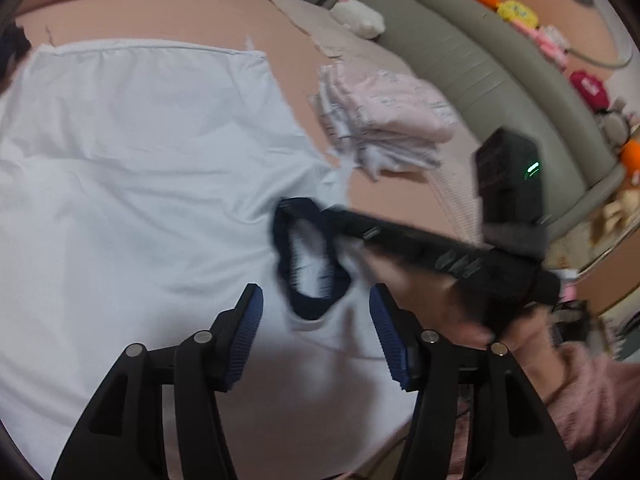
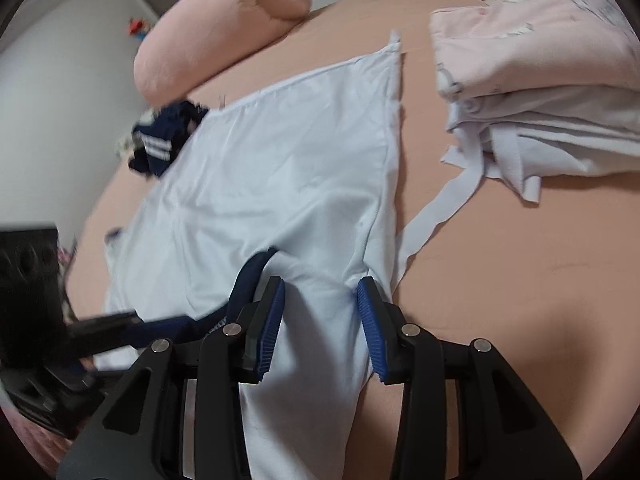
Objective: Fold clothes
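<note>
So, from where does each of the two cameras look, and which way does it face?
Left wrist: sits behind the open left gripper, faces the white shirt on the bed; the right hand holding its tool shows.
Right wrist: sits behind the open right gripper, faces along the shirt toward the pink pillow.
Both share the shirt, its navy collar and the folded pile.

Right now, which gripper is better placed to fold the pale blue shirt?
Right gripper: its open jaws straddle a raised fold of the pale blue shirt. The left gripper hovers open above the navy collar.
</note>
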A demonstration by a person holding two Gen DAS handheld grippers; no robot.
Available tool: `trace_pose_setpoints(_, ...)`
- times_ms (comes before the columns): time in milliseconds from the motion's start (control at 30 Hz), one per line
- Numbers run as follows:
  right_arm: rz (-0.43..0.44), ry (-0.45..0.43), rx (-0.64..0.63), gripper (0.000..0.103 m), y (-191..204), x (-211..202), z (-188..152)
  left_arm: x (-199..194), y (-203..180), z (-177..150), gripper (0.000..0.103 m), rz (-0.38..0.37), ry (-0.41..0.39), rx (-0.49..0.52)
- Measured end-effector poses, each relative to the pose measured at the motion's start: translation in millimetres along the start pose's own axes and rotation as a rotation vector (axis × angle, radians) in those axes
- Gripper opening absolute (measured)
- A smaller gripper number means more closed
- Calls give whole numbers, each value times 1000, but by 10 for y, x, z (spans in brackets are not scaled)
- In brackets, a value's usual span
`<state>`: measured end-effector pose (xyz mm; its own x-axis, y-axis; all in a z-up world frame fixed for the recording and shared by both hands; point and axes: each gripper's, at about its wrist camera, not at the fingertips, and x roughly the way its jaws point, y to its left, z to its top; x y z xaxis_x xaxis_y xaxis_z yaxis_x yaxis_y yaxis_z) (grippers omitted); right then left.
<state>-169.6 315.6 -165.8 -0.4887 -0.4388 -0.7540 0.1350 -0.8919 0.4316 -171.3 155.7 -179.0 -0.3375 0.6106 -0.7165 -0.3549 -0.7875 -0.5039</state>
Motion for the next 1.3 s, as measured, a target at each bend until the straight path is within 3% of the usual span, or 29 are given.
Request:
trace_pose_setpoints(67, 21, -10, 30, 39, -37, -75, 31, 64, -22, 0, 57, 32, 1, 11)
trace_pose_setpoints(100, 30, -15, 40, 39, -47, -117, 43, 102, -35, 4, 51, 55, -2, 12)
trace_pose_setpoints(133, 29, -25, 38, 39, -26, -152, 43, 140, -48, 9, 43, 78, -5, 13)
trace_pose_setpoints(200, 10, -37, 8, 40, 31, -216, 18, 200, -51, 22, 15, 140, -3, 4)
trace_pose_setpoints(300, -32, -14, -21, 40, 79, -178, -52, 138, 74, 14, 10, 236, 0, -64)
trace_pose_setpoints(367, -161, 53, -42, 40, 62, -58, -104, 74, 174, 3, 10, 277, 14, -117)
trace_pose_setpoints(433, -198, 63, -55, 40, 51, -45, -147, -38, 267, -9, 13, 211, 15, -187)
trace_pose_setpoints(500, -189, 31, -44, 40, 86, -166, -157, -146, 314, -1, 34, 166, -8, -230)
trace_pose_setpoints(600, -124, 2, -91, 40, 228, -307, -231, -261, 157, 38, 34, 143, -75, -136)
trace_pose_setpoints(700, -89, 73, -127, 40, 347, -255, -360, -37, -39, 55, 34, 183, 15, -30)
trace_pose_setpoints(767, -130, 152, -163, 40, 365, -169, -488, 142, -27, 53, 34, 328, 61, 10)
trace_pose_setpoints(800, -155, 176, -183, 40, 356, -149, -551, 181, 63, 77, 35, 373, 73, -22)
trace_pose_setpoints(867, -187, 180, -214, 40, 327, -214, -651, 51, 305, 128, 35, 316, 42, -180)
trace_pose_setpoints(933, -226, 172, -189, 40, 251, -344, -719, -136, 373, 144, 32, 371, -7, -206)
trace_pose_setpoints(1033, -235, 149, -115, 41, 143, -521, -766, -287, 278, 75, 33, 279, -36, -161)
trace_pose_setpoints(1133, -156, 99, -127, 41, 280, -631, -730, -256, 38, -14, 34, 166, -31, -71)
trace_pose_setpoints(1200, -140, 99, -165, 43, 409, -592, -737, -126, -126, -34, 34, 196, -5, 5)
trace_pose_setpoints(1300, -265, 205, -178, 42, 392, -308, -828, 124, -22, -3, 38, 345, 80, -30)
